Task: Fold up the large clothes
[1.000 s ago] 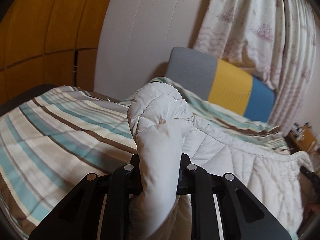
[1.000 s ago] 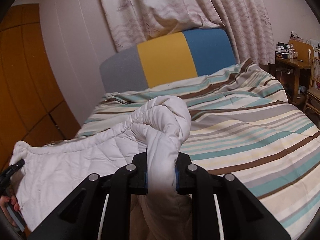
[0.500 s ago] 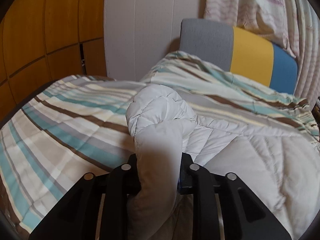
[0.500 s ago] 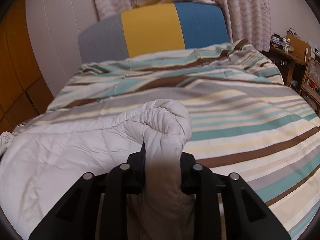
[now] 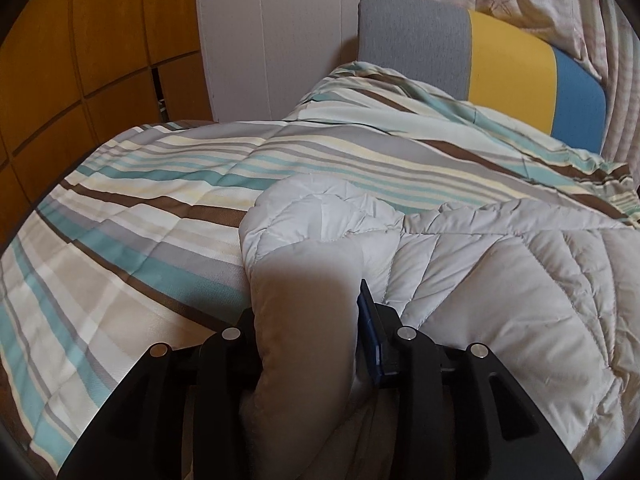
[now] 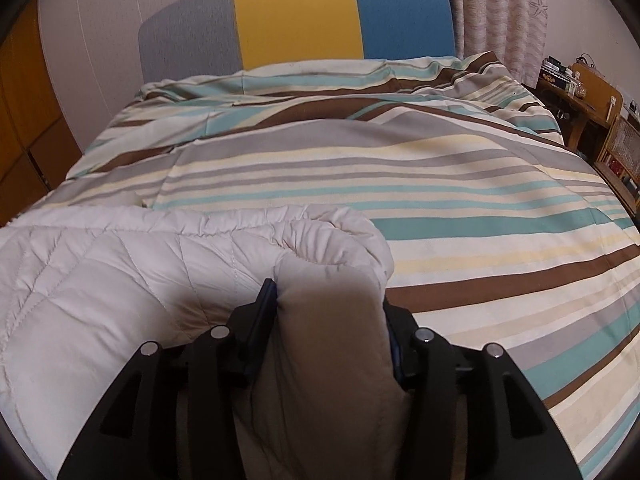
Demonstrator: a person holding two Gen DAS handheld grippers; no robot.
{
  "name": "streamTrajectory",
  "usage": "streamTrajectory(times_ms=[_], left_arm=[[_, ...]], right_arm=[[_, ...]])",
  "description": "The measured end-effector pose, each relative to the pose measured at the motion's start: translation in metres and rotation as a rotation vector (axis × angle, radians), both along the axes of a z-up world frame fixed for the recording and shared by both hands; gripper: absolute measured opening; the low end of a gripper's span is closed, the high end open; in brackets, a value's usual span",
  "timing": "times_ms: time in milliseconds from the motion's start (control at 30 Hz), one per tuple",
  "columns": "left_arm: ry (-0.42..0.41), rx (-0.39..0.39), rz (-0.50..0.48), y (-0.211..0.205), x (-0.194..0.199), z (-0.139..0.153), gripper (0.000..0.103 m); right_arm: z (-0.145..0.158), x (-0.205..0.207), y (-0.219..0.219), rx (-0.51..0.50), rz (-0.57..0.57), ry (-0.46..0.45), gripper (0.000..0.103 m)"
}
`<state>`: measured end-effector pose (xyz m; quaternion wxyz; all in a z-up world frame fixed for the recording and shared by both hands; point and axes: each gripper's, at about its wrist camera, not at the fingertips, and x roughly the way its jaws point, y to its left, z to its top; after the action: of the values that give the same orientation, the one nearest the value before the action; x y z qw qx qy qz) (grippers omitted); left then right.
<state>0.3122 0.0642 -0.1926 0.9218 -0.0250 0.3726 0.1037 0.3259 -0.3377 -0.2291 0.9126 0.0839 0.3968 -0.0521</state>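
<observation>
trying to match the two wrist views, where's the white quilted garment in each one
Left wrist: the white quilted garment fills the lower right, a bunched corner between the left gripper jaws.
Right wrist: it fills the lower left, a bunched corner between the right gripper jaws.
Shared landmark: the grey, yellow and blue headboard, upper right in the left view, top centre in the right.

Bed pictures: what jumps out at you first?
A puffy white quilt lies on the striped bedspread, with a bunched corner between each gripper's fingers: the left gripper and the right gripper, whose jaws have just been opening. Behind the bed stands a grey, yellow and blue headboard.
</observation>
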Motion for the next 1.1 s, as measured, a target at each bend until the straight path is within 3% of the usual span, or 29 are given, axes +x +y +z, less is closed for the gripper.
streamTrajectory(times_ms=[133,200,267,367,467,567,600,700,800,933,1100], left_arm=[[0.018,0.033,0.014,-0.004,0.001,0.002,0.046],[0.033,0.064,0.040,-0.005,-0.001,0.006,0.063],[0.036,0.085,0.076,-0.006,-0.011,0.021,0.065],[-0.046,0.070,0.112,-0.017,-0.035,0.047,0.065],[-0.123,0.016,0.064,-0.046,-0.052,0.072,0.067],[-0.122,-0.007,-0.028,-0.088,-0.051,0.079,0.070],[-0.116,-0.003,-0.056,-0.099,-0.048,0.077,0.070],[-0.087,0.115,-0.116,-0.138,-0.034,0.058,0.070],[-0.064,0.175,-0.132,-0.149,-0.021,0.032,0.070],[-0.038,0.087,-0.140,-0.136,-0.014,0.008,0.075],[-0.004,0.058,-0.163,-0.133,-0.004,-0.009,0.076]], right_arm=[[-0.002,0.001,0.002,-0.006,-0.003,0.004,0.049],[-0.002,0.001,0.001,-0.009,-0.006,0.004,0.050],[-0.002,0.001,0.001,-0.007,-0.008,0.004,0.051],[-0.002,0.001,0.001,-0.010,-0.011,0.005,0.053],[-0.001,0.000,0.001,-0.011,-0.012,0.003,0.054],[-0.001,0.000,0.001,-0.005,-0.013,0.000,0.055],[-0.001,-0.001,0.000,-0.005,-0.016,0.000,0.056],[-0.001,-0.002,0.000,-0.003,-0.020,-0.001,0.058],[-0.001,-0.002,-0.001,0.004,-0.023,-0.004,0.058],[0.000,-0.003,-0.002,0.015,-0.023,-0.008,0.059],[0.000,-0.003,-0.001,0.008,-0.027,-0.009,0.060]])
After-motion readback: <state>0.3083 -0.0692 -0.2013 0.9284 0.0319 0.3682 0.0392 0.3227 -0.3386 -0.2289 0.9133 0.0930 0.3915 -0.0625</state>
